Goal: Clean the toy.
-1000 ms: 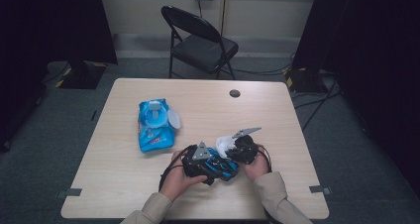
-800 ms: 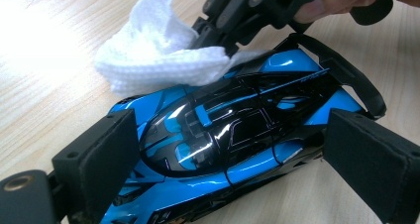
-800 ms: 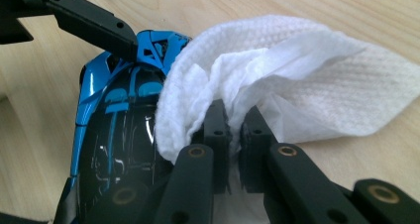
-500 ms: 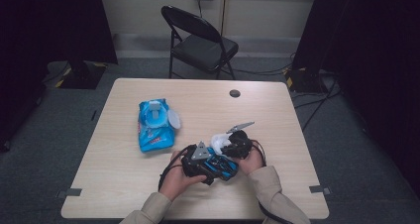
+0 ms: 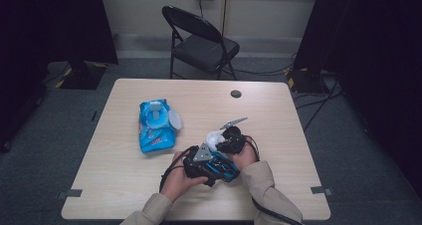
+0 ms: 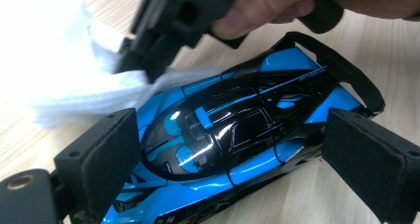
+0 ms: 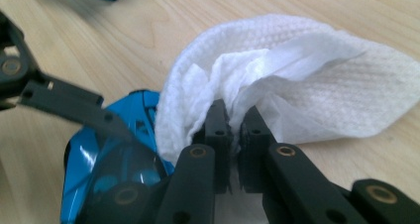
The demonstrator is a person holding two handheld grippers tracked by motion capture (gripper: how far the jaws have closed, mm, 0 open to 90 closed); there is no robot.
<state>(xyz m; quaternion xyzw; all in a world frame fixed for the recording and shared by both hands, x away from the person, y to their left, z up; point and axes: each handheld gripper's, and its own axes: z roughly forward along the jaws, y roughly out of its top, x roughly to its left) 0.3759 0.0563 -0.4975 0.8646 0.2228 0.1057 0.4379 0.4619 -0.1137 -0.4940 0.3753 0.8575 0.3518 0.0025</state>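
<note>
A glossy blue and black toy car lies low over the table, clamped between the two black pads of my left gripper. From above, the car sits near the front edge, with the left gripper shut on its sides. My right gripper is shut on a crumpled white wipe. The wipe rests against the car's nose. Seen from above, the right gripper and wipe sit just beyond the car.
An open blue pack of wipes, its lid flipped up, lies left of centre on the wooden table. A small black round thing sits near the far edge. A folding chair stands behind the table.
My right gripper has slid left across the table with the wipe, closer over the car's nose. The left gripper and the car have stayed put.
</note>
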